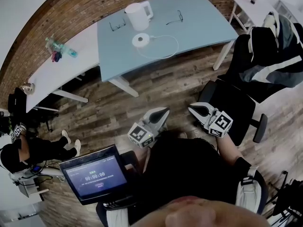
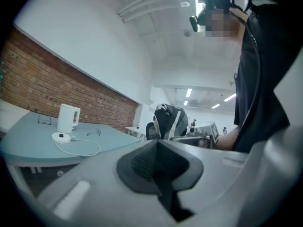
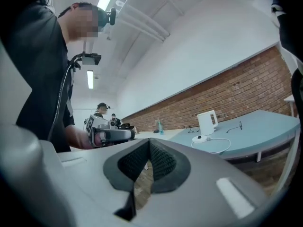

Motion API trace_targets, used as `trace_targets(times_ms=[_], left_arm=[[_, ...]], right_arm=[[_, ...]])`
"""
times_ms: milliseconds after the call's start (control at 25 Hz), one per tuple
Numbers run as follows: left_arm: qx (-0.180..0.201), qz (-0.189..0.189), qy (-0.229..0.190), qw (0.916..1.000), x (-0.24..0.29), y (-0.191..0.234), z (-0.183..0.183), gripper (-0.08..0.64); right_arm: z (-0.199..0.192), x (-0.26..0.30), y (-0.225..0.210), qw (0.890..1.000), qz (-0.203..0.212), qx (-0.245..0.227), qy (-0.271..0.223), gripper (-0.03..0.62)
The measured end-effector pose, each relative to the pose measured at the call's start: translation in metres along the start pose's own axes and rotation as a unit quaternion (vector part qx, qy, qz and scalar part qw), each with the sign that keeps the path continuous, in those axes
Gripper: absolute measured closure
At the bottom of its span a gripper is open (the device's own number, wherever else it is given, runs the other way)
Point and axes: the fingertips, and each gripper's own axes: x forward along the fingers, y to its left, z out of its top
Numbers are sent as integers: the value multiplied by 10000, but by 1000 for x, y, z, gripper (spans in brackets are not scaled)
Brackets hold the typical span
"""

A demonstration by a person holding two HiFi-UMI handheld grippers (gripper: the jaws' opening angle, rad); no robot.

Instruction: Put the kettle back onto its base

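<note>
Our left gripper (image 1: pixel 160 113) and right gripper (image 1: pixel 195 109) are closed and empty, so we would take the stiff, slick, perhaps water-heavy kettle (image 1: pixel 137 17) just beyond the base (image 1: pixel 141 40) by its handle (image 1: pixel 149 9).

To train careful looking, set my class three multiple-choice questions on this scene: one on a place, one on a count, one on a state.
1. Where does the kettle stand?
A. on the table, beside its base
B. on its base
C. on the floor

2. How many pairs of glasses lie on the table?
A. one
B. two
C. three

3. How is the right tool?
A. shut and empty
B. shut on the kettle
C. wide open

Key:
1 A, the base lies bare just in front of the kettle.
2 B, one pair lies left of the kettle and another lies right of it.
3 A, its jaws meet with nothing between them, far from the table.
</note>
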Motion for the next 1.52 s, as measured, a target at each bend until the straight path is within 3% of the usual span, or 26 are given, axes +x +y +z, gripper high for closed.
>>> trace_targets(times_ms=[320,720,1120,1520], left_arm=[[30,49,20,10000,-9,6,-3,558],[-252,139,3,9996,-19,20,-17,558],[-336,86,-9,9994,-20,63,-6,558],[-294,126,0,9995,-34,117,8,558]], right_arm=[[-7,8,5,10000,14,-52,80,589],[-11,34,0,9996,108,-97,259,589],[-12,74,-24,9992,8,93,382,589],[-13,144,-33,9983,273,57,508,589]])
